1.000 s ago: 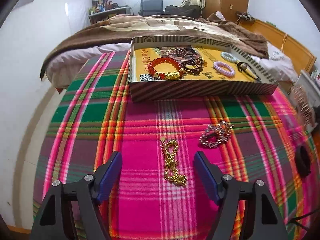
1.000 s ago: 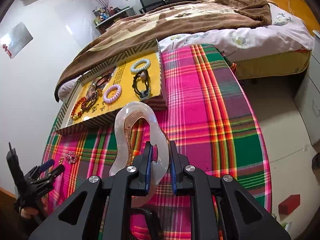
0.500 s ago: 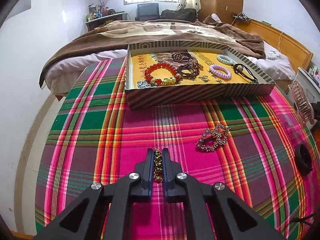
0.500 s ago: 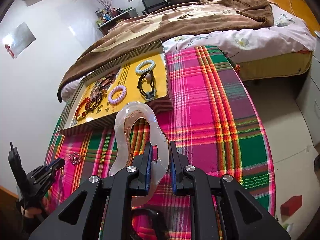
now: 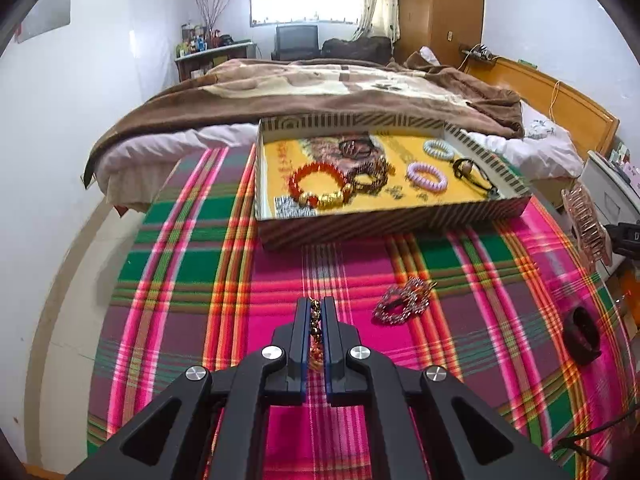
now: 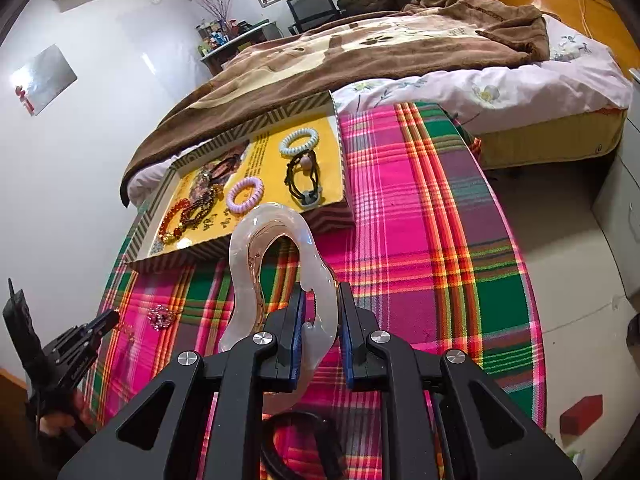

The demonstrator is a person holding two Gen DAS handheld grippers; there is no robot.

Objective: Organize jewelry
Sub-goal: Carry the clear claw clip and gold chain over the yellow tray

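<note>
Left gripper [image 5: 316, 312]: clamped on gold chain [image 5: 315, 330]; right gripper [image 6: 320, 300]: closed on clear hair claw [image 6: 276, 264]. Ahead of both, striped tray [image 5: 392, 228] already holds bracelets and hair ties; rhinestone clip [image 5: 402, 306], right of left gripper, remains on plaid surface [image 5: 180, 264]. Chain's lower end hidden behind gripper body; dark object [image 5: 580, 334] at far right unidentifiable.

Blown-out window [image 5: 304, 6] backlight, fisheye edges, slight blur

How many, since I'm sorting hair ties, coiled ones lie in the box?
2: a pale blue coil toward the box's far right corner; a lilac coil just nearer. None looks hidden.
</note>
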